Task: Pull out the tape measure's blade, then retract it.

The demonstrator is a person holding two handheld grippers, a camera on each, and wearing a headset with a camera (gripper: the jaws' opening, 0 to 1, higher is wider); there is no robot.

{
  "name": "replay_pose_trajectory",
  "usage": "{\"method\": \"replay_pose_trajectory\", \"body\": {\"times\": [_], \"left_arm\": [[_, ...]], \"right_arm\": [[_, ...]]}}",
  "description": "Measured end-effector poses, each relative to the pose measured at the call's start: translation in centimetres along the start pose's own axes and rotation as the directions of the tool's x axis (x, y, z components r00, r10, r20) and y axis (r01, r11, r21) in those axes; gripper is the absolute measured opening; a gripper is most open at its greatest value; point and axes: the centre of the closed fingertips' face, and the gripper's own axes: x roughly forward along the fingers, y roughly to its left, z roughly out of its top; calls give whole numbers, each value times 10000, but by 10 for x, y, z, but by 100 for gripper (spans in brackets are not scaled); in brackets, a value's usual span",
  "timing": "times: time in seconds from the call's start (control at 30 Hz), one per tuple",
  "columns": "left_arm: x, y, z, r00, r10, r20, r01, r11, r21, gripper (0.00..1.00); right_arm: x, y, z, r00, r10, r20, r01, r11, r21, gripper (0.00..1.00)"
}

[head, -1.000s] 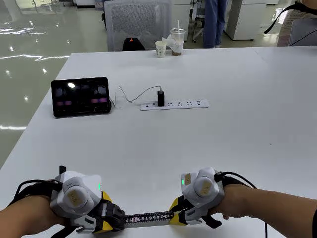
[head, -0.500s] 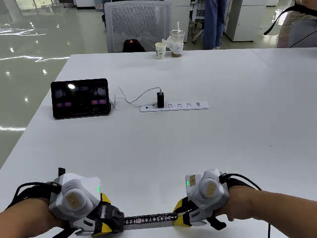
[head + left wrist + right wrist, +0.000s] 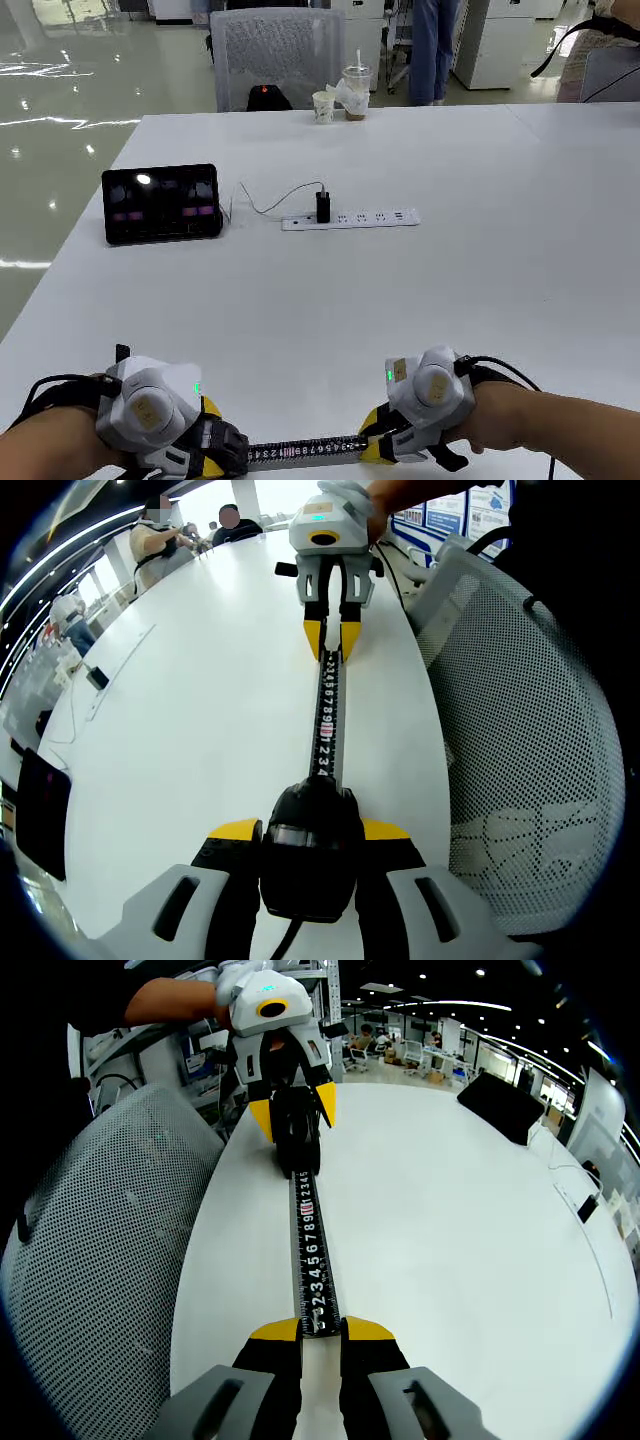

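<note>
Rounded pale grey housings on left gripper (image 3: pixel 222 445) and right gripper (image 3: pixel 370 440), yellow-tipped black jaws, small green lights (image 3: pixel 389 376), round tan stickers (image 3: pixel 436 389), black cables (image 3: pixel 497 364) at wrists

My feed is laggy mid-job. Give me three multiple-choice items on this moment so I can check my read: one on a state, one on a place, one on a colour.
1. The blade is:
A. fully retracted
B. pulled out, running between the left gripper and the right gripper
C. detached and curled up

2. The tape measure case sits:
A. lying loose, ungripped
B. in the right gripper
C. between the left gripper's jaws

3. The tips of both grippers' jaws are:
A. yellow
B. red
C. blue

Answers:
1. B: the numbered blade spans from the case to the right gripper, which is closed on its end.
2. C: the left gripper view has the black case clamped between its own jaws.
3. A: both gripper views show yellow tips.
</note>
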Motion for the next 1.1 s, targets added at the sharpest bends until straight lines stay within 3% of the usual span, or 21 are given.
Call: {"method": "replay_pose_trajectory", "body": {"times": [1.1], "left_arm": [[1, 0, 0, 10000, 73, -66, -73, 10000, 3, 30]], "right_arm": [[-15, -3, -21, 10000, -78, 8, 78, 9997, 212, 10]]}}
